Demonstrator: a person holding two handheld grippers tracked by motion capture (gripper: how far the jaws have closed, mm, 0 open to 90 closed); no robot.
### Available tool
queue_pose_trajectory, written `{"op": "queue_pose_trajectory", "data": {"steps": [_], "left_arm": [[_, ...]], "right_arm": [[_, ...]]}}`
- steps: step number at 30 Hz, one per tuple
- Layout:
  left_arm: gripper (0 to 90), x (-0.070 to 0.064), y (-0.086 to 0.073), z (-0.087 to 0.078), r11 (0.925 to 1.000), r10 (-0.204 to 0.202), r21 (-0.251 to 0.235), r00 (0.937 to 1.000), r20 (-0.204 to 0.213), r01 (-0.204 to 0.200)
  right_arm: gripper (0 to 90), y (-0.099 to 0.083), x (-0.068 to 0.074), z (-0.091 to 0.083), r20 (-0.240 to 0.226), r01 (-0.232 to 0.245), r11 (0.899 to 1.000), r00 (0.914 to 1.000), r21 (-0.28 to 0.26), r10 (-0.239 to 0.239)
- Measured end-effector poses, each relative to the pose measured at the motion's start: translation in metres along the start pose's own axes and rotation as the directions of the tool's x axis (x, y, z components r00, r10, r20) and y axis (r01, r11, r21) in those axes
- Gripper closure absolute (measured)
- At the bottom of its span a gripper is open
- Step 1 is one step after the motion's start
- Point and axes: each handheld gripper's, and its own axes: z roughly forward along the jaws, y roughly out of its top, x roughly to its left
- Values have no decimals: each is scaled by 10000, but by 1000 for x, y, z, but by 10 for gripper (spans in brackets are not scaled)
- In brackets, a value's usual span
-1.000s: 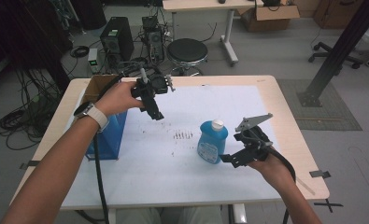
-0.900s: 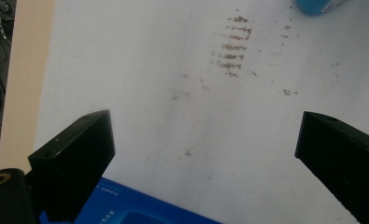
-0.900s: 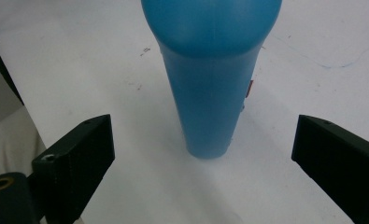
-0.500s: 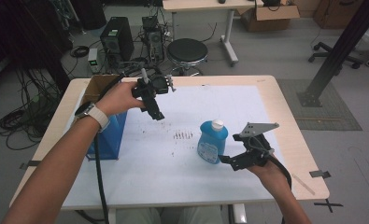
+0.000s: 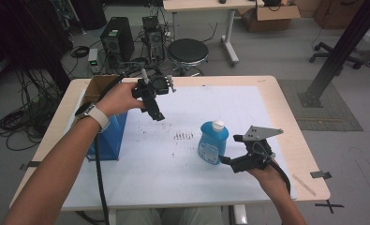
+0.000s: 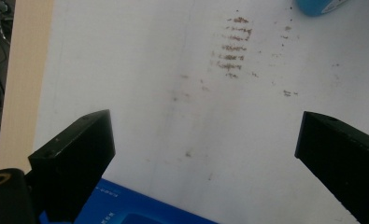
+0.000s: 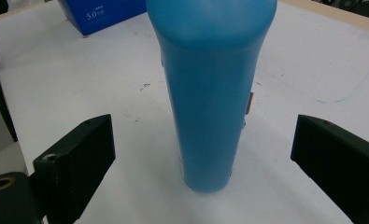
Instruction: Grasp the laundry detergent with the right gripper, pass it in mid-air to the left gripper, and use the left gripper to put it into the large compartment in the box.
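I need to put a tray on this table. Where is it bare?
The widest bare stretch of the white mat lies behind the blue bottle. The near strip between the blue box and bottle is also free. It is crowded around the right gripper and the left gripper.

Smooth, glossy blue plastic bottle [image 7: 213,93] on matt white sheet [image 5: 173,173] over pale wood table [image 5: 295,140].

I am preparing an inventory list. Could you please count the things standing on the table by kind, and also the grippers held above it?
Blue bottle with white cap: 1
Blue box: 1
Brown cardboard box: 1
Handheld grippers, left gripper and right gripper: 2
Total: 5
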Motion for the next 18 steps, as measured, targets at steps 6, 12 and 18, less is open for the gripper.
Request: {"op": "queue_pose_trajectory", "data": {"steps": [6,12,18], "left_arm": [[54,0,0,0,10000,-22,-34,10000,-5,22],[54,-1,1,1,10000,-26,-39,10000,3,26],[54,-1,2,1,10000,33,4,10000,19,-33]], "right_arm": [[64,-1,1,0,48,56,9997,10000,-239,-55],[65,-3,1,1,52,21,9994,10000,-355,-19],[65,-7,1,3,56,1,9987,10000,-507,1]]}}
